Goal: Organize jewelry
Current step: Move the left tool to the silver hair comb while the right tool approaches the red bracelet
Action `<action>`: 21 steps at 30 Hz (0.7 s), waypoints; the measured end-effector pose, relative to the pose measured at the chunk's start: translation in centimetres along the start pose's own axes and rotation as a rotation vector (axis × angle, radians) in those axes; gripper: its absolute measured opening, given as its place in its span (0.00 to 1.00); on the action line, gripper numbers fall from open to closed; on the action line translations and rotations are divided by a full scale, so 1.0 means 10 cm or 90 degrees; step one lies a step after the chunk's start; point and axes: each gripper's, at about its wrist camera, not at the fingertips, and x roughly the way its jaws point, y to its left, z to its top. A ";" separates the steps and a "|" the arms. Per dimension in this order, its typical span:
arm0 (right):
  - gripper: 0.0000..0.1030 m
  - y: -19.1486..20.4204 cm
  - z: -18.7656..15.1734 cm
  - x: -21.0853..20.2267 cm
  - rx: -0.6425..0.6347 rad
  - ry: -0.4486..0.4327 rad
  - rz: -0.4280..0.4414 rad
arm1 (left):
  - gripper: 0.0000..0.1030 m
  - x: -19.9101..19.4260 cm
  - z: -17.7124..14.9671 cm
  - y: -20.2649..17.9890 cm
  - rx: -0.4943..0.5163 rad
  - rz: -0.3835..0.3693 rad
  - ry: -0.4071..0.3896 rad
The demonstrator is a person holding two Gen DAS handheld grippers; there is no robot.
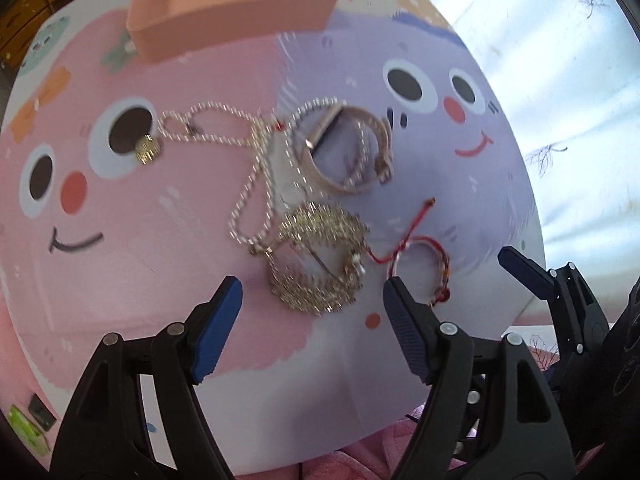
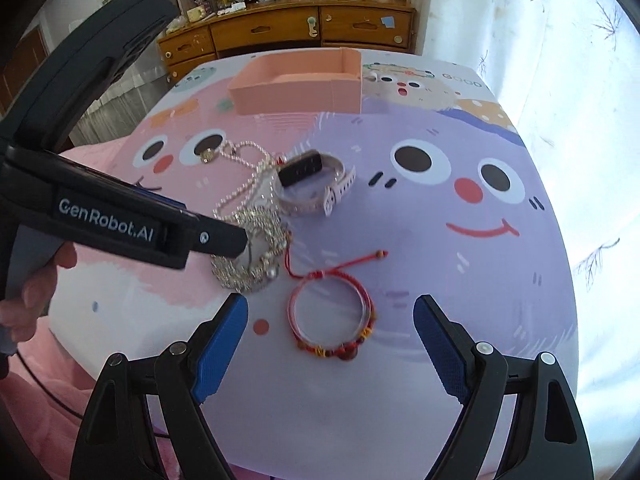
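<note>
Hovering: left claw (image 1: pixel 312 312) spread over brooch (image 1: pixel 318 258).

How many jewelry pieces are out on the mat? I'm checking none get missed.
4: pearl necklace far left, watch beside it, rhinestone piece nearer, red bracelet nearest. Smaller pieces may hide in the tangle.

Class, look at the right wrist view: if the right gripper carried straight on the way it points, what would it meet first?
Most likely the red bracelet, lying on the table between the open right gripper fingers; depth is uncertain.
</note>
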 end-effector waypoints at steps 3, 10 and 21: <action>0.84 0.00 -0.04 0.12 0.007 0.011 -0.012 | 0.75 0.12 -0.08 -0.05 -0.008 0.009 0.016; 0.80 -0.15 -0.03 0.35 0.066 0.042 0.008 | 0.75 0.27 -0.15 0.00 -0.051 0.077 0.016; 0.71 -0.10 -0.04 0.47 0.009 0.030 0.002 | 0.76 0.30 -0.30 -0.19 -0.039 0.141 -0.037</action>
